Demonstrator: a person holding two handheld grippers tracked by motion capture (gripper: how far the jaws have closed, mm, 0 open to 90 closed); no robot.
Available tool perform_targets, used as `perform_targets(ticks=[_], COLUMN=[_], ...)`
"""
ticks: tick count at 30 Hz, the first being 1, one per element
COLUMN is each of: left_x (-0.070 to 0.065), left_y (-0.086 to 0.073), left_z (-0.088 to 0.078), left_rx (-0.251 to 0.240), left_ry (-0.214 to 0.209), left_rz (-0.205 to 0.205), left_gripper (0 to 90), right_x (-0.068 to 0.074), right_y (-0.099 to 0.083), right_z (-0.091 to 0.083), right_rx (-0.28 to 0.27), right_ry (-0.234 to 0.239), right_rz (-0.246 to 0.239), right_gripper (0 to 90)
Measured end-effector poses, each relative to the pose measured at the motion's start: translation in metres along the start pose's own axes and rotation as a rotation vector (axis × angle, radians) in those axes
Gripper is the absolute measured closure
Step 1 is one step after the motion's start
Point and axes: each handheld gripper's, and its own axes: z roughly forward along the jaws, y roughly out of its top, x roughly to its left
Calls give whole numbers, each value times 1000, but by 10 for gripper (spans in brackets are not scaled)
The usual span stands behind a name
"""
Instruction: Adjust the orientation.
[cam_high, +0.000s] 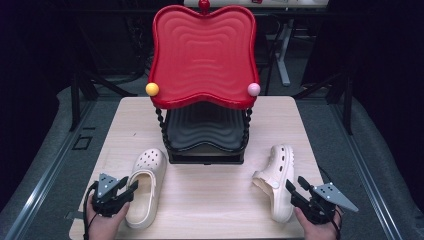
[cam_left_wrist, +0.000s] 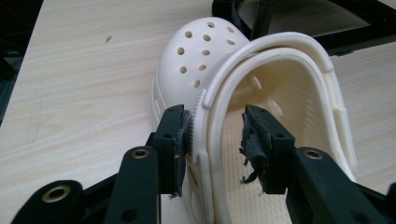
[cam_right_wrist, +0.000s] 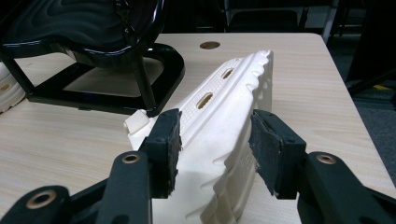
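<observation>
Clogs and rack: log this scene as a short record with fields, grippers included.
left clog: upright on its sole, toe toward the rack
right clog: tipped on its side
rack: red tray on top, black tray below
table: light wood, carries both clogs and the rack
left gripper: straddles the left clog's side wall; outer pad at the wall, inner pad apart
right gripper: around the right clog's heel end; one pad touching, gap at the other

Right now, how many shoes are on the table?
2. One cream clog lies upright at the left gripper, front left. The other clog lies on its side at the right gripper, front right.
</observation>
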Motion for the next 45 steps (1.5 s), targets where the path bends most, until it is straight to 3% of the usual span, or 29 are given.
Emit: perform_targets(ticks=[2, 3, 6, 8, 9, 16, 19, 23, 28, 31, 37, 45], left_x=[-1, -3, -3, -3, -4, 1, 3, 1, 0, 3, 5, 7], left_y=[2, 4, 5, 5, 5, -1, -4, -3, -4, -4, -5, -5], left_z=[4, 6, 6, 5, 4, 2, 4, 3, 3, 3, 5, 6], left_rx=[7, 12, 20, 22, 23, -16, -14, -37, -29, -42, -32, -36], left_ry=[13, 29, 31, 28, 24, -28, -36, -40, -34, -25, -31, -36], left_rz=[3, -5, -4, -20, -34, -86, -70, -58, -46, -53, -74, -79], left_gripper=[609, 662, 708, 711, 711, 668, 608, 567, 554, 544, 531, 528], right_x=[2, 6, 9, 13, 15, 16, 17, 15, 11, 6, 1, -13], right_y=[1, 2, 4, 6, 7, 11, 9, 9, 8, 9, 9, 10], right_z=[-2, -3, -3, -2, -1, 6, 13, 13, 10, 7, 4, -2], right_rx=[-17, -31, -32, -12, -4, 30, 97, 101, 99, 101, 112, 127], right_ry=[0, -2, -7, -8, -19, -15, -30, -35, -48, -57, -75, -82], right_rz=[-14, -36, -64, -107, -139, -155, -188, -176, -164, -146, -165, -122], right_gripper=[527, 534, 558, 643, 704, 820, 860, 893, 900, 900, 900, 900])
